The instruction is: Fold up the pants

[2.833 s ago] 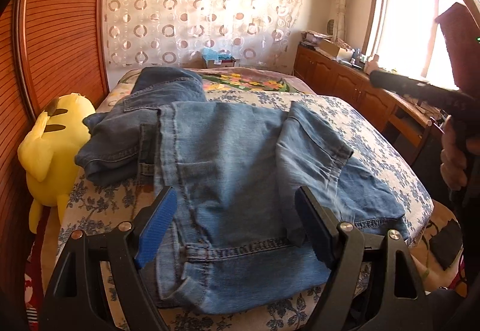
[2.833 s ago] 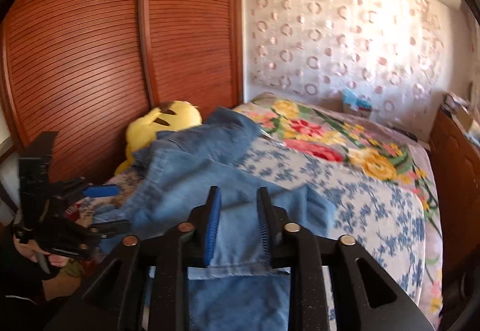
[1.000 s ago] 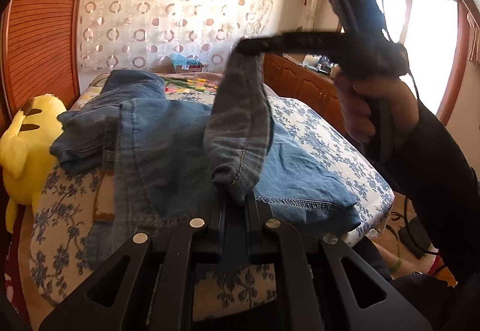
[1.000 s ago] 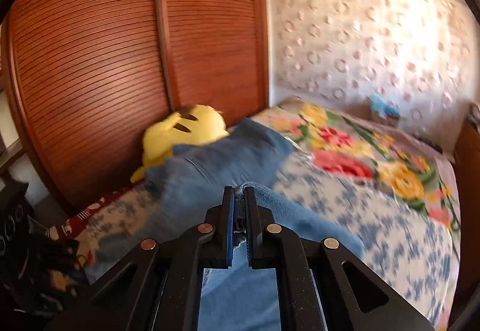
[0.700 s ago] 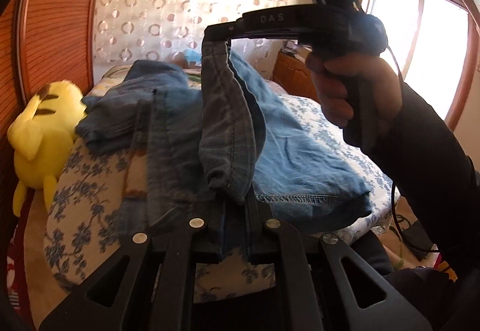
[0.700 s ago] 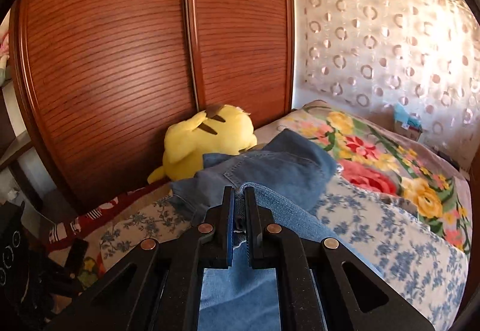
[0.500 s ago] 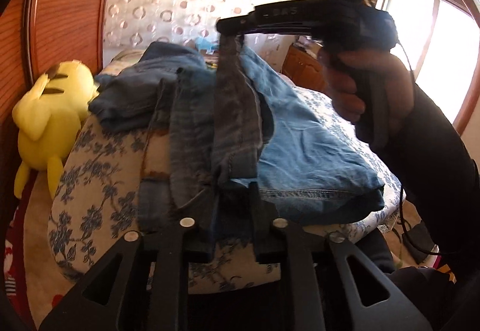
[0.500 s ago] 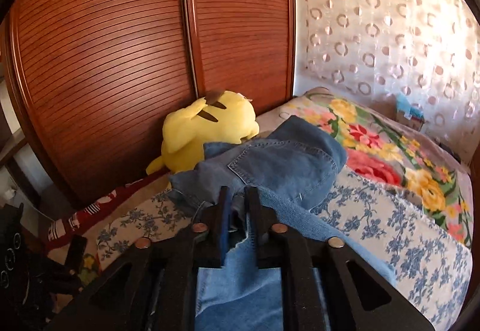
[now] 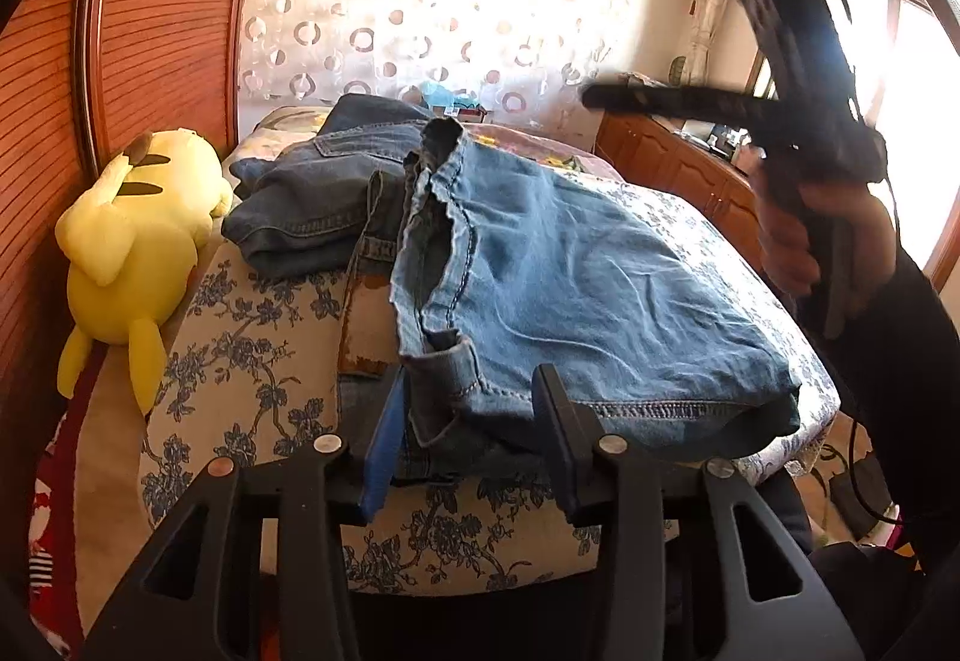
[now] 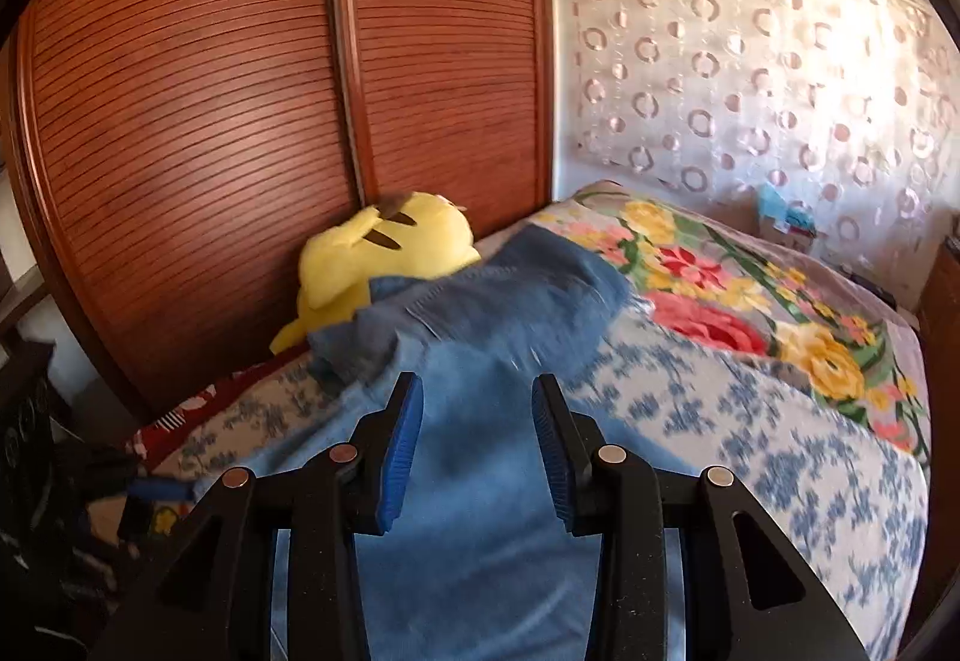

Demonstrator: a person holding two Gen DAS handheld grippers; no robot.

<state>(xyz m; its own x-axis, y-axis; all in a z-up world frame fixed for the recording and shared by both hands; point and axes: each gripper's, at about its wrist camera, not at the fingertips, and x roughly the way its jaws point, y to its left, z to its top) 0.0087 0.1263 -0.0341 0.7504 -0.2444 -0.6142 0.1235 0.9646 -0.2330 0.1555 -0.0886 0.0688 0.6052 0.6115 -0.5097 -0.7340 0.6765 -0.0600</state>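
And there's the release! Both claws have just been opening, and the light blue pants [image 9: 576, 271] have dropped out of them onto the bed [image 9: 252, 361]. A moment ago each claw was pinched tight on the denim, the right one holding a hem up high in the air; now that fabric lies flat, the carried half laid over the other.

Left claw [image 9: 465, 442]: jaws spread, the hem corner of the pants sitting loosely between them, neither pad pressing on it as far as I can tell. Right claw [image 10: 477, 448]: jaws spread as well, blue denim lying beneath the gap, nothing pinched. In the left wrist view the right claw hangs clear of the cloth, up above the far side of the bed, blurred, gripped by the person's hand [image 9: 810, 235].

So where does that leave us? 1 fold is down. The pants sit as a broad, doubled rectangle near the front edge of the bed, the stitched hem facing the left claw. The left edge looks a bit ragged, with a seam curling up and a brown belt-like strip poking out beside it, so I'd expect some tidying or another fold to follow.

Behind them lies a darker pair of jeans [image 9: 324, 193], bunched up, touching the light pair's far corner. The yellow plush toy [image 9: 132, 241] rests just beside the bed, against the wooden wardrobe [image 10: 240, 121].
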